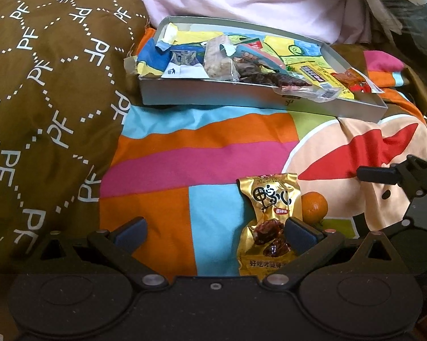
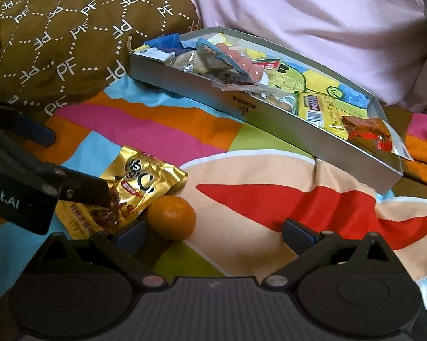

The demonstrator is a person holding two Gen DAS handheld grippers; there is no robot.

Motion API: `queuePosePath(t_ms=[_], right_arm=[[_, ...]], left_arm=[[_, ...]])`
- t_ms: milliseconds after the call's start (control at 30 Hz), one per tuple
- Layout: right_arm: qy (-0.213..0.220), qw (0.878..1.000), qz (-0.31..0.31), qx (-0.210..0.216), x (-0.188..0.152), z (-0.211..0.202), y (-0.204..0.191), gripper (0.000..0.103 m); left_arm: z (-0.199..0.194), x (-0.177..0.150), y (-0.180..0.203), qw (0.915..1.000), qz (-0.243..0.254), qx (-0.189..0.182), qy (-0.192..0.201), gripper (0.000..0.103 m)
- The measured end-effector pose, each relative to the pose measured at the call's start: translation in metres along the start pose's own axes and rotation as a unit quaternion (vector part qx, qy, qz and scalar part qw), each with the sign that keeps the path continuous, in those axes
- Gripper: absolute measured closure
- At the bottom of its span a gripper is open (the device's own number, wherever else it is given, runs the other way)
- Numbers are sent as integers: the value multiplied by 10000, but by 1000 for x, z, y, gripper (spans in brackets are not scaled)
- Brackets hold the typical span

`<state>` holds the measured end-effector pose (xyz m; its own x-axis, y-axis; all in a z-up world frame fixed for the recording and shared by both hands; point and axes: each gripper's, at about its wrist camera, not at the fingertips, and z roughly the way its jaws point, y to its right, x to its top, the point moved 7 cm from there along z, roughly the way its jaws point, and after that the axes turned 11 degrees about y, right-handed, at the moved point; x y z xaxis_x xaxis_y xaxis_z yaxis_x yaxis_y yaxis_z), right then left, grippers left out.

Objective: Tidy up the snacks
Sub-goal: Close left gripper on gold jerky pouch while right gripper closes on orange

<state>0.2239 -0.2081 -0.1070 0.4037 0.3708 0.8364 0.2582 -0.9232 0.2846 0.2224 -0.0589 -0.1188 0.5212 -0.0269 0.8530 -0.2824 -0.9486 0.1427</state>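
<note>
A gold snack packet [image 1: 266, 216] lies flat on the colourful bedspread. My left gripper [image 1: 215, 231] is open wide over it, and its right finger [image 1: 298, 234] rests at the packet's right edge. A small orange mandarin [image 2: 172, 217] sits just right of the packet [image 2: 139, 184]. My right gripper [image 2: 213, 233] is open, with the mandarin inside the gap near its left finger [image 2: 131, 234]. Behind them, a shallow grey box [image 1: 242, 99] holds several wrapped snacks. In the right wrist view the box [image 2: 284, 130] runs diagonally.
A brown patterned pillow [image 1: 51, 99] rises on the left. Pink bedding [image 2: 313, 28] lies behind the box. One finger of the right gripper [image 1: 375, 174] reaches in from the right in the left wrist view. Bare bedspread [image 1: 199, 156] lies between the packet and the box.
</note>
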Motion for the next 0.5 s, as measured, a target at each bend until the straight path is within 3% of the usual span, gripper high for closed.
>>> queuePosePath(t_ms=[167, 367, 500], right_arm=[[56, 9996, 282, 36, -8, 2, -4, 8], [176, 9998, 46, 109, -5, -2, -10, 20], [197, 9996, -24, 221, -4, -1, -16, 34]], left_arm=[[0, -1, 0, 10000, 17, 14, -7, 1], [0, -1, 1, 10000, 17, 15, -11, 1], [0, -2, 1, 10000, 13, 5, -18, 1]])
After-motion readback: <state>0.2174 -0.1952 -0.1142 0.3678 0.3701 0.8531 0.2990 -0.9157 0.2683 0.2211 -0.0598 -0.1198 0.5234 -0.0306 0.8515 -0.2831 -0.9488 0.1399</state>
